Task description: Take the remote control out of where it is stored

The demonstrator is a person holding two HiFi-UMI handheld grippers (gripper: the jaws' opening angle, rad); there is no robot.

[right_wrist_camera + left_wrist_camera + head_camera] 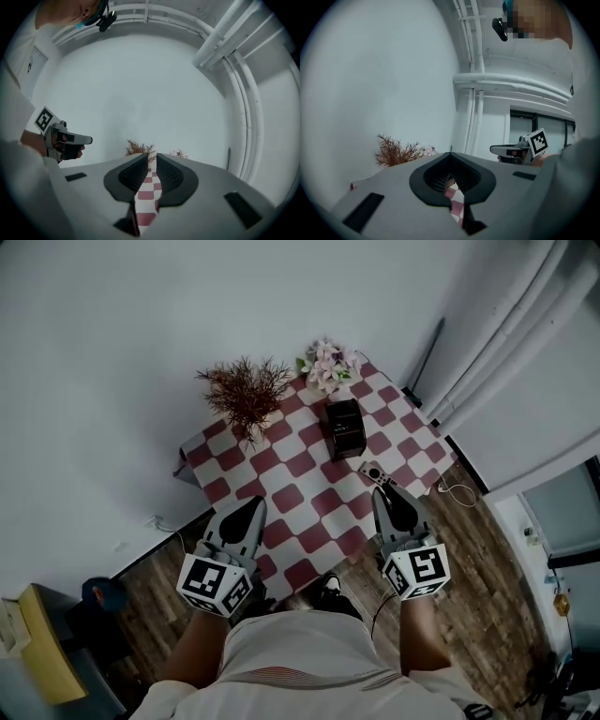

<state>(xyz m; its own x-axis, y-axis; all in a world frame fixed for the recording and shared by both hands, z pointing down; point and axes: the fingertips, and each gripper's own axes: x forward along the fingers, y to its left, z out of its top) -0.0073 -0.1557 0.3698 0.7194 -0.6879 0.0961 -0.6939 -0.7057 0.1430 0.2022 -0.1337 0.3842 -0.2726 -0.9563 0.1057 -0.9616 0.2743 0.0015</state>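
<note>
The remote control (373,472) lies flat on the red-and-white checked table (281,495), near its right edge. A black box-shaped holder (344,427) stands behind it, in the middle of the table. My right gripper (386,495) hovers just in front of the remote and apart from it. Its jaws (151,161) stand a narrow gap apart with nothing between them. My left gripper (251,505) hangs over the table's front left part. Its tips (451,174) meet and hold nothing. Both grippers point about level toward the wall.
A dried reddish plant (246,390) and a bunch of pale flowers (328,364) stand at the table's far side by the wall. White curtains (506,343) hang at the right. A cable (457,491) lies on the wooden floor beside the table.
</note>
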